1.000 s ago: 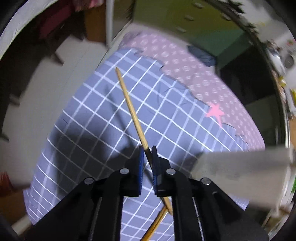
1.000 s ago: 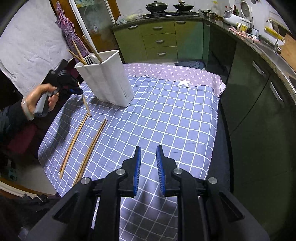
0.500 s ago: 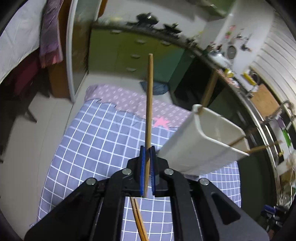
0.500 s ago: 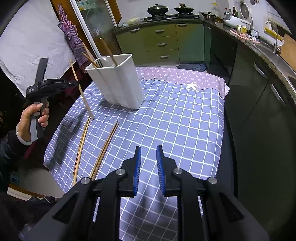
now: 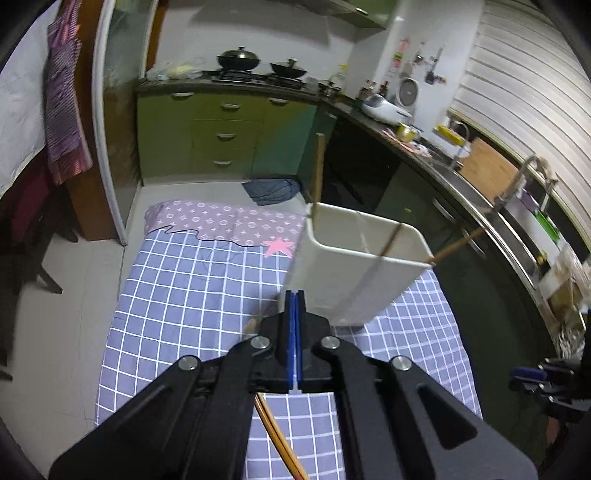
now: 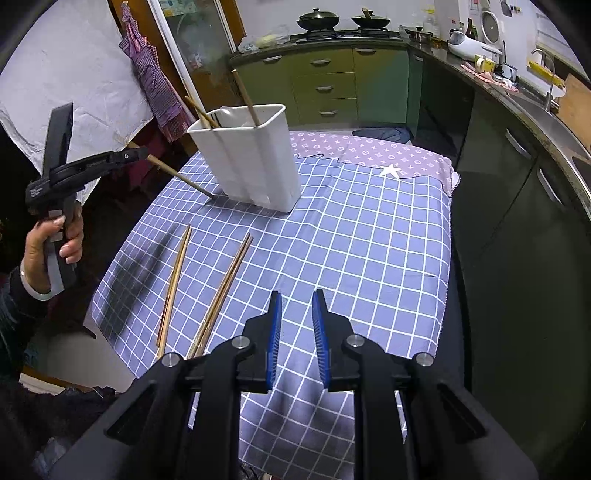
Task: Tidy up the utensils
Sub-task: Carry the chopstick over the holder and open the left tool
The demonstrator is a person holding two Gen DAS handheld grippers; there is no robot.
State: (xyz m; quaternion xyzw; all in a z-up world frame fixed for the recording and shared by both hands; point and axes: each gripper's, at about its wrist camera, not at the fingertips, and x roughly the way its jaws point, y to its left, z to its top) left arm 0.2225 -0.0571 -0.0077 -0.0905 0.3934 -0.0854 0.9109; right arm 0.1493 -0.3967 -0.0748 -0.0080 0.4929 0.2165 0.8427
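Around the table, a kitchen is showing green cabinets [image 6: 325, 85], a stove with two woks [image 6: 318, 18], and a dark counter running down the right side. A blue checked cloth [image 6: 369, 240] is covering the table over a purple patterned one [image 6: 388, 155]. At the far left of the checked cloth a white utensil holder [image 6: 255, 162] is standing upright, with several chopsticks [image 6: 245, 96] leaning out of it.

A hand [image 6: 55, 243] is carrying the left gripper [image 6: 142, 154] just left of the holder and about level with its rim, pointing towards it. Its pads are lying flat together, and the left wrist view is showing no stick between them. One chopstick [image 6: 181, 177] is slanting from those fingertips down to the cloth at the holder's base. Whether it is pinched or slipping free I cannot tell.

The right gripper [image 6: 297, 314] is hovering over the near edge, its jaws slightly apart and holding nothing. Three loose chopsticks are lying ahead and to its left: one [image 6: 175, 277] alone and a pair [image 6: 225, 288] side by side, long axes running away towards the holder. The right gripper is looking nearer to them.
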